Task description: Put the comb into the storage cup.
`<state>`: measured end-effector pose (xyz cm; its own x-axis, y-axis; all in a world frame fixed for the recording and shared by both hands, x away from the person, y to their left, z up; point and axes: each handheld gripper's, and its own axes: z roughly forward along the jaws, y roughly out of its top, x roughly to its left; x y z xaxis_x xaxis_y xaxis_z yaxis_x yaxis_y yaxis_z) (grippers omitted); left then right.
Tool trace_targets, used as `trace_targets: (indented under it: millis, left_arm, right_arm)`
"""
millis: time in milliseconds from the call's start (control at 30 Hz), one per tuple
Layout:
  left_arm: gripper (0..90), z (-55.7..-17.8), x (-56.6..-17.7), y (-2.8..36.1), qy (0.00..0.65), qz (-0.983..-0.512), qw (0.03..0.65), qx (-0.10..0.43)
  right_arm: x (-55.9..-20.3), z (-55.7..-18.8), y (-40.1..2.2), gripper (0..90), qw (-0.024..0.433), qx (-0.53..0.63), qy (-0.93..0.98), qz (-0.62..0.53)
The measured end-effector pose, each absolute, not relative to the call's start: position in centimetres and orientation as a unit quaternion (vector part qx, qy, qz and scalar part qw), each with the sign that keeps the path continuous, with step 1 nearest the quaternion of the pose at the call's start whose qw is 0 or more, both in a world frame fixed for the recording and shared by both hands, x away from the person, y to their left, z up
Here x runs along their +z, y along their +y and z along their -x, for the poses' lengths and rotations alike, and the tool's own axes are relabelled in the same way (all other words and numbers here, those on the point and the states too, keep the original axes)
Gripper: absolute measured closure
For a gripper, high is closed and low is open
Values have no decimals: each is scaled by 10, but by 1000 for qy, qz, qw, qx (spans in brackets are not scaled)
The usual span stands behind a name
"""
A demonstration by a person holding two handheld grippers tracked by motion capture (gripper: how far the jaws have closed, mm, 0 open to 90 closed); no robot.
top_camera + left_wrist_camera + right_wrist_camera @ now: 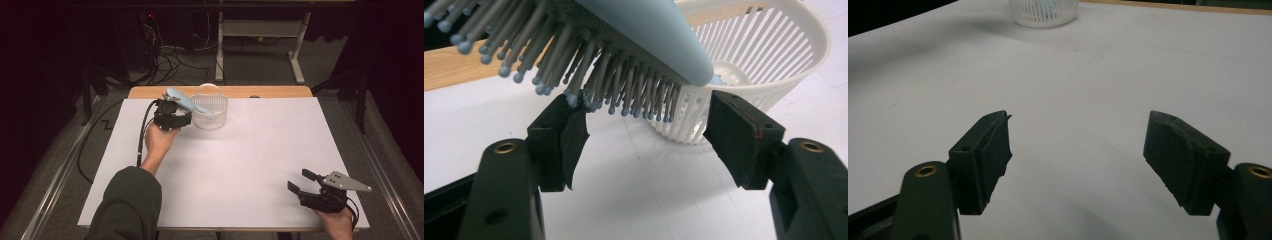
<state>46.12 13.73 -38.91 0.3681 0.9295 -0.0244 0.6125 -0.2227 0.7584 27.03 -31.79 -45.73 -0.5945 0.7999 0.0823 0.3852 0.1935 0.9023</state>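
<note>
The left gripper stood about half open, its fingers gripping nothing. Just above its fingertips lay the pale blue hairbrush, bristles touching the left finger's tip, its handle end resting over the rim of the white basket just beyond. The right gripper stood wide open and empty over the white table, the basket well beyond its fingers.

Item count: one light-blue hairbrush, one white slatted basket, one white table sheet and one wooden table edge strip. Hand-held grippers: two, namely the left gripper and the right gripper. Hands: two.
</note>
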Motion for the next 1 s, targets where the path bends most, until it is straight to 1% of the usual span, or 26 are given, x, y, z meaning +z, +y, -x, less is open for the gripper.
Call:
trace_targets:
  millis: [500,1000]
  left_arm:
    - [335,-452,-392,142,511,-749,357,227]
    - [335,-426,-388,163,506,-736,385,232]
  right_arm:
    - [-457,-270,-318,275,210,495,743,-399]
    - [-457,-270,-318,274,210,494,743,-399]
